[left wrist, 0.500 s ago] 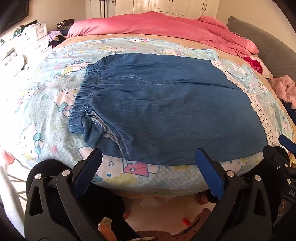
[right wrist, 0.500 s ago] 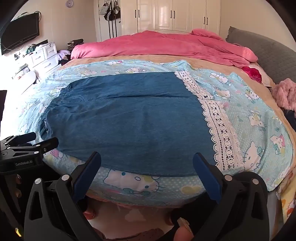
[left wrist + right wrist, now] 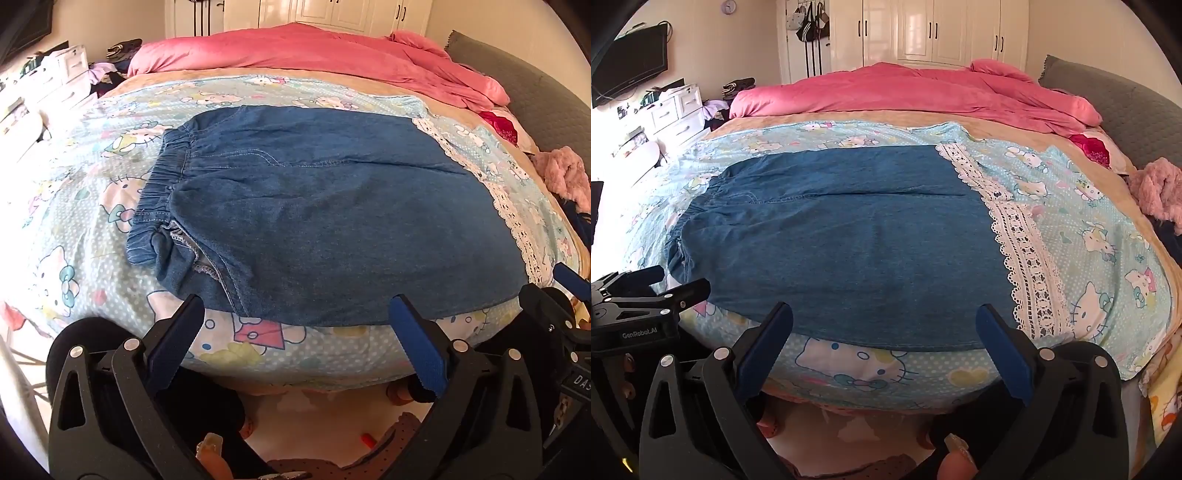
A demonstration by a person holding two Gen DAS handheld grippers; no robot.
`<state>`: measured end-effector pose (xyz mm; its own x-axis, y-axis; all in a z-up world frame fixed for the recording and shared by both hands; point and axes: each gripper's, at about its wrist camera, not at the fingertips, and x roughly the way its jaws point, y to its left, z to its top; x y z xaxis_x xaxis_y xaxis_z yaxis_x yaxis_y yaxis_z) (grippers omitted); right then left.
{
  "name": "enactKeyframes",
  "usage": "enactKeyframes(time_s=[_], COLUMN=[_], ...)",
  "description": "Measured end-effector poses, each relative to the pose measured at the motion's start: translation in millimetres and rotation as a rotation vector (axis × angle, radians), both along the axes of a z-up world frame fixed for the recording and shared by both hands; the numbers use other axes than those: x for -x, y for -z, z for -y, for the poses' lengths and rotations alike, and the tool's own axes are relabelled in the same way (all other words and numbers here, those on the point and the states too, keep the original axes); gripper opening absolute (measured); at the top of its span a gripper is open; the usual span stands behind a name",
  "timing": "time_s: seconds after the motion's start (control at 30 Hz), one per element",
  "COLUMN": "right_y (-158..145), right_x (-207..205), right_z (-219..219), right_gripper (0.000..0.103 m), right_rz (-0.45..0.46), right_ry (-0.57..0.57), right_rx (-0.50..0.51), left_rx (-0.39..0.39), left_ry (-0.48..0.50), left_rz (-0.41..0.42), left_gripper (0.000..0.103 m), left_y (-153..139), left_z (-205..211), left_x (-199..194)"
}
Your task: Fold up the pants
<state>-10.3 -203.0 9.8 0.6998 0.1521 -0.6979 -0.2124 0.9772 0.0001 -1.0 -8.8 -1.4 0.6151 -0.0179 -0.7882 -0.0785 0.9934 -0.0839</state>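
Observation:
Blue denim pants (image 3: 325, 218) lie folded flat on the bed, elastic waistband (image 3: 159, 192) to the left, white lace hem (image 3: 513, 218) to the right. In the right wrist view the pants (image 3: 849, 243) fill the middle, lace hem (image 3: 1023, 254) on the right. My left gripper (image 3: 295, 314) is open and empty, just short of the pants' near edge. My right gripper (image 3: 884, 321) is open and empty, at the near edge too. The left gripper also shows in the right wrist view (image 3: 646, 295) at far left; the right gripper shows at the left wrist view's right edge (image 3: 554, 295).
The bed has a light blue cartoon-cat sheet (image 3: 1100, 236). A pink duvet (image 3: 923, 96) lies bunched at the far side. A grey headboard (image 3: 1126, 110) and a pink fluffy garment (image 3: 1160, 188) are at right. White drawers (image 3: 676, 110) stand at left. Floor lies below the bed's near edge.
Both grippers have backed off slightly and tilted a little; the pants look marginally farther. The pants have not moved.

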Motion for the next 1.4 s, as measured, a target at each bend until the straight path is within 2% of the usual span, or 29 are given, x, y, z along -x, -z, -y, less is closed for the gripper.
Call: enactKeyframes(time_s=[1.4], right_y=[0.3], right_x=[1.1], right_z=[-1.8], right_gripper=[0.099], right_rz=[-0.003], right_ry=[0.005], right_rx=[0.009], left_rx=[-0.001], left_ry=[-0.006], left_rz=[0.020], left_gripper=[0.094], left_y=[-9.6], left_z=[-3.6], left_x=[2.4])
